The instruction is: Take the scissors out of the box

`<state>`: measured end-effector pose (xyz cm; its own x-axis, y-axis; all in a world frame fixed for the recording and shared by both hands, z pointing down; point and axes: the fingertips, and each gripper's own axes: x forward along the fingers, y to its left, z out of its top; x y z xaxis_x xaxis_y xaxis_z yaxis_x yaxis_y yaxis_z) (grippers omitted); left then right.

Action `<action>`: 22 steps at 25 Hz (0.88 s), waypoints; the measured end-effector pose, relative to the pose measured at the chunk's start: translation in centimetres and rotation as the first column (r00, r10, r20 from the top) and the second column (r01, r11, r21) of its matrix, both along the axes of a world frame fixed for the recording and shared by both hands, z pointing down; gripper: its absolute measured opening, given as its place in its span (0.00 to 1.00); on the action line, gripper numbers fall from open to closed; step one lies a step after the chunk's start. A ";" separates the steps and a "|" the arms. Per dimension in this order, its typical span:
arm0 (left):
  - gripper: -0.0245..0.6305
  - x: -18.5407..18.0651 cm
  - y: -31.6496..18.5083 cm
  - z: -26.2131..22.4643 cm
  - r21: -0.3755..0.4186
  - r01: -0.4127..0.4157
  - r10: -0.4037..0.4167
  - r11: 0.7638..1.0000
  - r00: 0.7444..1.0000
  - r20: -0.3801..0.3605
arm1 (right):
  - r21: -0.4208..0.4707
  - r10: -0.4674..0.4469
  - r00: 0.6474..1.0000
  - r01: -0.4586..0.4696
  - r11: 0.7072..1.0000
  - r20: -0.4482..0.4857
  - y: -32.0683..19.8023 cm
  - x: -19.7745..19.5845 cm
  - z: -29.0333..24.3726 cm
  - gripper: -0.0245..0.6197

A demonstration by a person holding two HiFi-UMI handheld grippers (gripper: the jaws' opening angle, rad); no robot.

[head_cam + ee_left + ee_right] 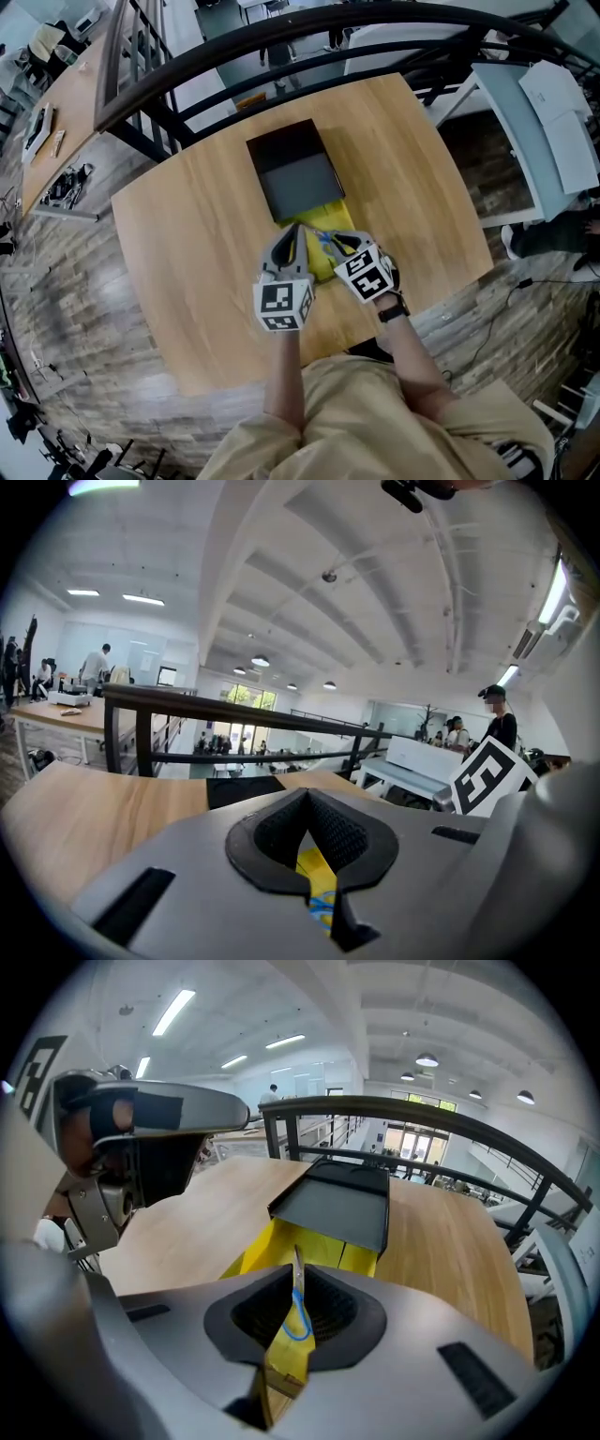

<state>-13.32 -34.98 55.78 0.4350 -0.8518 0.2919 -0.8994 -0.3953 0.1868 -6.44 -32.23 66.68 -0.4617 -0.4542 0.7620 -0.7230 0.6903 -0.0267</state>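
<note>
Here the left tongs (pixel 289 236) and the right tongs (pixel 339 246) sit side by side over the near end of the open yellow box (pixel 330 216). The left pair is drawn together to a bare slit. The right pair pinches the scissors (pixel 296 1283), a thin grey blade with a blue loop. Beyond, the black lid (pixel 295 169) covers the box's far end on the wooden surface (pixel 187 244).

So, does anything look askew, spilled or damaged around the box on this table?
Only the dark grey shallow lid: it sits pushed to the far end of the yellow rectangular box, leaving the near end uncovered. The right hand-held gripper is shut on a thin yellow piece with a blue loop. Nothing spilled or broken.
</note>
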 end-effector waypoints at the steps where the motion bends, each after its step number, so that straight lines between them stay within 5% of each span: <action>1: 0.05 -0.1 -0.2 0.3 -0.005 0.004 -0.004 1.000 1.000 -0.001 | -0.012 -0.009 1.000 0.009 1.000 -0.005 0.0 -0.1 0.5 0.06; 15: 0.05 -1.3 -1.6 2.4 -0.042 0.018 -0.018 0.999 1.000 -0.015 | -0.124 -0.088 0.992 0.076 0.989 -0.094 -0.4 -0.9 5.2 0.07; 17: 0.05 -1.3 -1.7 2.7 -0.048 0.016 -0.017 0.999 1.000 -0.013 | -0.130 -0.092 0.989 0.076 0.989 -0.117 -0.5 -0.7 5.9 0.17; 22: 0.05 -1.3 -1.9 3.2 -0.059 0.016 -0.017 0.998 1.000 -0.010 | -0.159 -0.112 0.983 0.088 0.983 -0.147 -0.2 -0.9 7.5 0.22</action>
<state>-14.65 -36.92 58.95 0.4244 -0.8404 0.3370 -0.9035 -0.3684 0.2191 -7.33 -32.39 74.21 -0.3698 -0.2858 0.8841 -0.6540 0.7559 -0.0292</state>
